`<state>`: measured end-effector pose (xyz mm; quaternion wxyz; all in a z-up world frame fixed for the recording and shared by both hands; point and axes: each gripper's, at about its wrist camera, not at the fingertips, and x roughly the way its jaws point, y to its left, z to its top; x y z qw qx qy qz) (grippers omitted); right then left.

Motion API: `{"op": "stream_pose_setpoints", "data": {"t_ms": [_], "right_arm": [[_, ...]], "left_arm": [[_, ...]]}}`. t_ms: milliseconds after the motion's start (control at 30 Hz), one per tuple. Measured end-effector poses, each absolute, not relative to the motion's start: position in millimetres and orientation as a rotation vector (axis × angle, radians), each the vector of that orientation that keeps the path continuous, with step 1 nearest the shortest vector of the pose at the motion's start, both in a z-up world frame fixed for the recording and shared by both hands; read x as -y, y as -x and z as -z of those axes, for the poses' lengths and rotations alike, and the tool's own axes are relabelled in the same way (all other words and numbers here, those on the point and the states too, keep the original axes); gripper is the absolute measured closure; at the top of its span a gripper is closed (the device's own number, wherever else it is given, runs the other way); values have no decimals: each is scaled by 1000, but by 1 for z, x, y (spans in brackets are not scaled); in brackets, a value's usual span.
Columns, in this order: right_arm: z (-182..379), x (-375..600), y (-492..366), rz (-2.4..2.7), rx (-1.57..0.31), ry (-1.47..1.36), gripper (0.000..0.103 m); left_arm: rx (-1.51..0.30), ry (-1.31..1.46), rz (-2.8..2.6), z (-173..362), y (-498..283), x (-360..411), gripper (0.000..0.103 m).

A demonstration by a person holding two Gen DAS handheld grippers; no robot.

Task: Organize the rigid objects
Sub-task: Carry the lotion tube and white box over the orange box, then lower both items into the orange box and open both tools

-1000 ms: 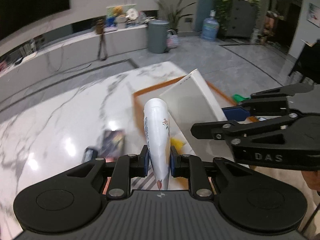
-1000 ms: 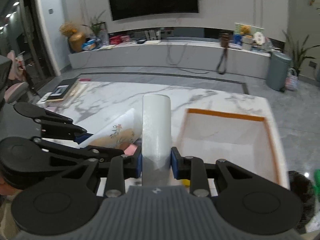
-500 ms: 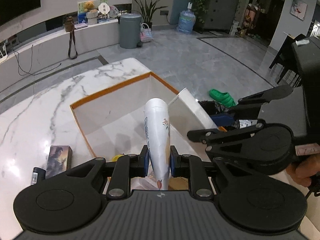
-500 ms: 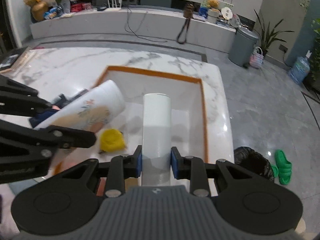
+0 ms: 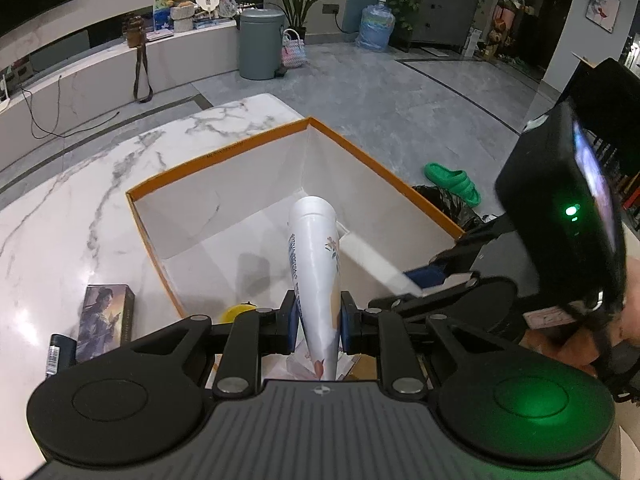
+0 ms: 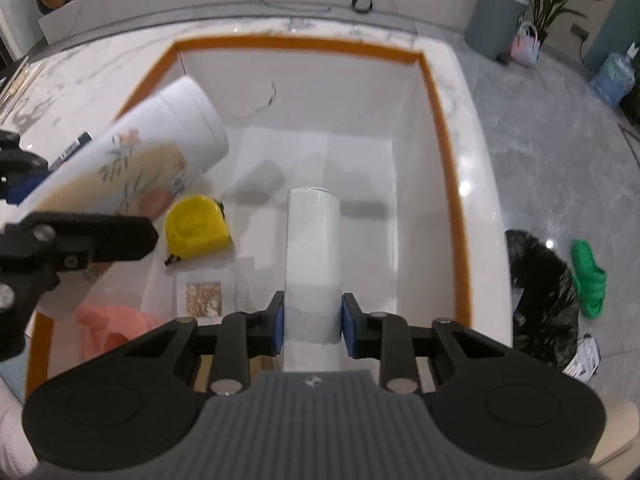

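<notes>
My left gripper point(image 5: 319, 322) is shut on a white bottle with a flower print point(image 5: 316, 264). The bottle points down into a white box with an orange rim point(image 5: 224, 156). My right gripper point(image 6: 313, 328) is shut on a plain white cylinder point(image 6: 313, 248), held over the box's right half. In the right wrist view the flowered bottle point(image 6: 152, 160) slants in from the left, over the box's left side. A yellow tape measure point(image 6: 198, 228) lies on the box floor, below the bottle and left of the cylinder. The plain cylinder point(image 5: 372, 264) sits just right of the bottle in the left wrist view.
In the box's near left corner lie a pink object point(image 6: 112, 324) and a small picture packet point(image 6: 204, 292). A picture box point(image 5: 106, 320) and a small dark item point(image 5: 58, 354) rest on the marble table point(image 5: 80, 200). A black bag point(image 6: 540, 280) and green slippers point(image 6: 588, 276) are on the floor.
Both grippers have come down and forward over the box with their loads, tilting more steeply down. The box interior now fills both views.
</notes>
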<state>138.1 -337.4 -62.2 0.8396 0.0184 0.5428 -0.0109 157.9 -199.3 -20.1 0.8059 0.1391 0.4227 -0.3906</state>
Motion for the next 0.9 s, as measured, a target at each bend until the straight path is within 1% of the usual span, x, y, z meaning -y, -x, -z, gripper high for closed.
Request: {"op": "stream_pose_setpoints", "data": {"t_ms": [300,433,633,667,900], "right_arm": [[76,342,-148,21,-1215,-92,75],[74,342,-149,16,-1211,-71,75],[67,335,-147,10,-1188,51,75],[64,334,-146,11,-1181,81,77],[56,328,-138,-26,-1179,232,79]], "left_arm": [[-958,-282,836,34,-168,209,81],[-980,-272,826,38,-174,213,81],[-996,-275,830,43,-174,217,81],[-999,-275,831,44,-174,218,81],[-1051,-234,816,48,-180,223,81]]}}
